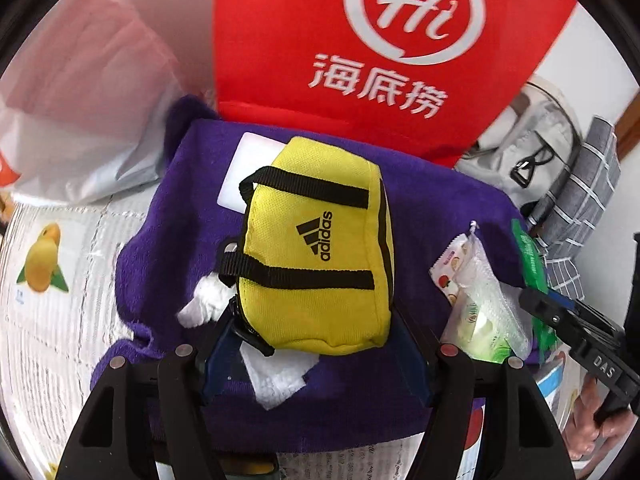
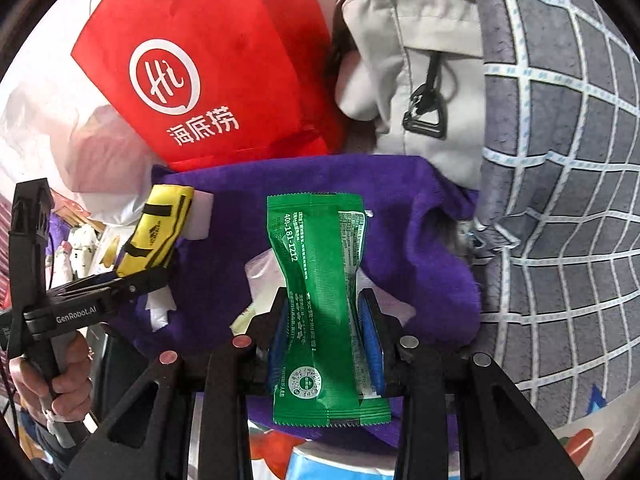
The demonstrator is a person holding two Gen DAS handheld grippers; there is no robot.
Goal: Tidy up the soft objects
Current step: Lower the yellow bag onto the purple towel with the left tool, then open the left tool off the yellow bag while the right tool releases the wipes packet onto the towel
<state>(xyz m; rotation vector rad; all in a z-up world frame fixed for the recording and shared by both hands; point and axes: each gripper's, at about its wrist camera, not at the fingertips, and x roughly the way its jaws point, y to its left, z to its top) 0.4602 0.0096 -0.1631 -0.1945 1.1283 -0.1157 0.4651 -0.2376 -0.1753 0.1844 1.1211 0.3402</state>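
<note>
Left gripper (image 1: 320,344) clamps yellow "adidas" pouch (image 1: 316,264), right gripper (image 2: 326,328) clamps green packet (image 2: 320,300)

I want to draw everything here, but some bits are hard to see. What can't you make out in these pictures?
- Left wrist view: the yellow bag covers part of the white card and the left claw tips.
- Right wrist view: small print on the green packet is too tiny to read.
- Right wrist view: the packet hides what lies beneath on the purple towel.
- Both views: the red bag is cut off at the top.
</note>
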